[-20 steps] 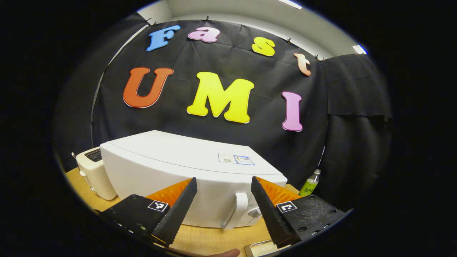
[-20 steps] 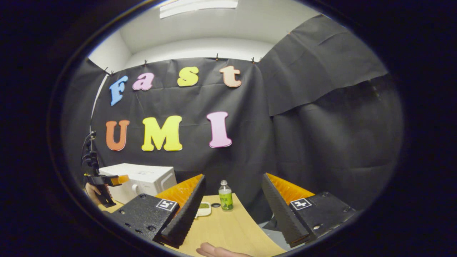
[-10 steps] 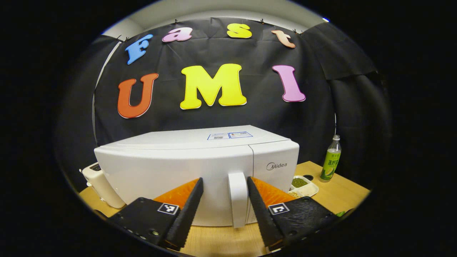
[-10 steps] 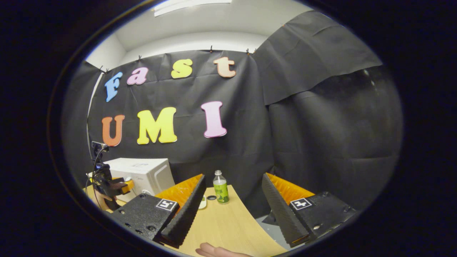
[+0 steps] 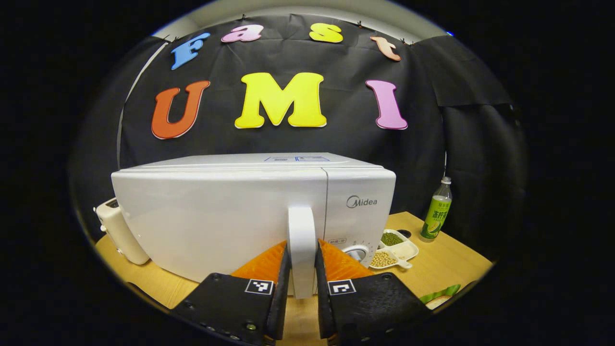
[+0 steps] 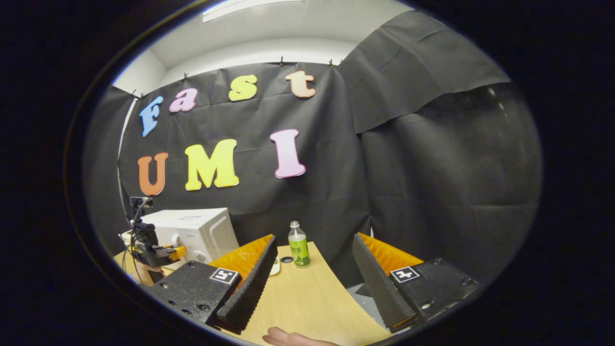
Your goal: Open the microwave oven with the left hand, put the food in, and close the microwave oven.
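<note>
**Left gripper clamps the microwave handle**

Half a second ago the left gripper (image 5: 301, 278) had its fingers spread on either side of the handle (image 5: 301, 240); now they are drawn narrow and both press its sides, low in the centre of the left gripper view. The microwave (image 5: 216, 211) has also grown larger and squarer in that view, so the hand has moved in. The door looks closed, flush with the panel. My reading: the grasp is made and the pull comes next.

The food, a divided dish (image 5: 396, 250) of beans, sits on the table (image 5: 456, 264) at lower right, just beside the microwave's panel. A bottle (image 5: 437, 211) stands farther right, a toaster (image 5: 115, 230) at the left edge. The dish lies on the handle side, so a swinging door may pass close to it.

In the right gripper view the right gripper (image 6: 312, 283) hangs with fingers wide and empty over the table, well apart from the microwave at lower left.
</note>
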Available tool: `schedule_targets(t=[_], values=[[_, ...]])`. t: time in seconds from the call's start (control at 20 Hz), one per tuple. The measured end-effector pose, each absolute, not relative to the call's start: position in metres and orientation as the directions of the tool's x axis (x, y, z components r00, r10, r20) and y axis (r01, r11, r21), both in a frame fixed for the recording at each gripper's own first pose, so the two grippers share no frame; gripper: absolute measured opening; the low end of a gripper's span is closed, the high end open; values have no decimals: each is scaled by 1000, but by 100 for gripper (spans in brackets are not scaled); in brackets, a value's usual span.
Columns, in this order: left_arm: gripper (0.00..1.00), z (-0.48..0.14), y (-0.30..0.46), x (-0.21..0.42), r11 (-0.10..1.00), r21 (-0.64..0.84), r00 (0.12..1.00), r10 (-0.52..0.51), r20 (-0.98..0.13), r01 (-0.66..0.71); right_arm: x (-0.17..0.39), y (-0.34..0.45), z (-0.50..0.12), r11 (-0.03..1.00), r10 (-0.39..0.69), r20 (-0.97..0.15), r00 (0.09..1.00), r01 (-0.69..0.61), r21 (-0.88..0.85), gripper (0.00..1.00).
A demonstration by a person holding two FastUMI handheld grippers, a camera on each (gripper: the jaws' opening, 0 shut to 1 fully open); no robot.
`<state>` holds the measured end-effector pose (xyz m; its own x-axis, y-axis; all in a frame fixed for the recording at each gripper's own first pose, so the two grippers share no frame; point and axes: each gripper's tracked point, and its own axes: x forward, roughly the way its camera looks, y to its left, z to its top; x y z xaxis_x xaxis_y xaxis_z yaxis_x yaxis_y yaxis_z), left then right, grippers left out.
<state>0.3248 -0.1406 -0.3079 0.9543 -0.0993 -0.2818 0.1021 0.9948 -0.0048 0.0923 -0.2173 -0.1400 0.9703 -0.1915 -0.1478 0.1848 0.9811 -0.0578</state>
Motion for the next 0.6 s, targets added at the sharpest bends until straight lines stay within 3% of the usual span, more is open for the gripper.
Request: schedule_targets(t=[0.05, 0.1, 0.15, 0.3, 0.35, 0.4, 0.55, 0.6], values=[[27, -309, -140, 326, 995, 1, 955, -96, -282, 100, 92, -213, -140, 982, -184, -154, 971, 177, -58, 90], [27, -311, -140, 327, 995, -15, 953, -99, -288, 99, 90, -209, -140, 983, -178, -161, 971, 171, -59, 90], [22, -310, -141, 325, 993, -47, 950, -113, -290, 103, 88, -205, -140, 984, -173, -168, 971, 165, -61, 100], [17, -314, -143, 324, 986, -112, 938, -149, -312, 119, 81, -196, -138, 986, -162, -179, 970, 151, -74, 100], [9, -312, -141, 321, 987, -95, 936, -153, -316, 130, 79, -195, -135, 985, -164, -177, 970, 151, -84, 100], [9, -313, -140, 321, 987, -84, 936, -159, -315, 140, 75, -194, -132, 984, -167, -173, 971, 152, -96, 90], [9, -309, -138, 306, 985, -107, 935, -164, -314, 137, 67, -192, -122, 981, -173, -159, 972, 156, -118, 90], [8, -310, -137, 298, 984, -95, 934, -174, -311, 152, 65, -190, -120, 980, -174, -154, 973, 156, -121, 100]])
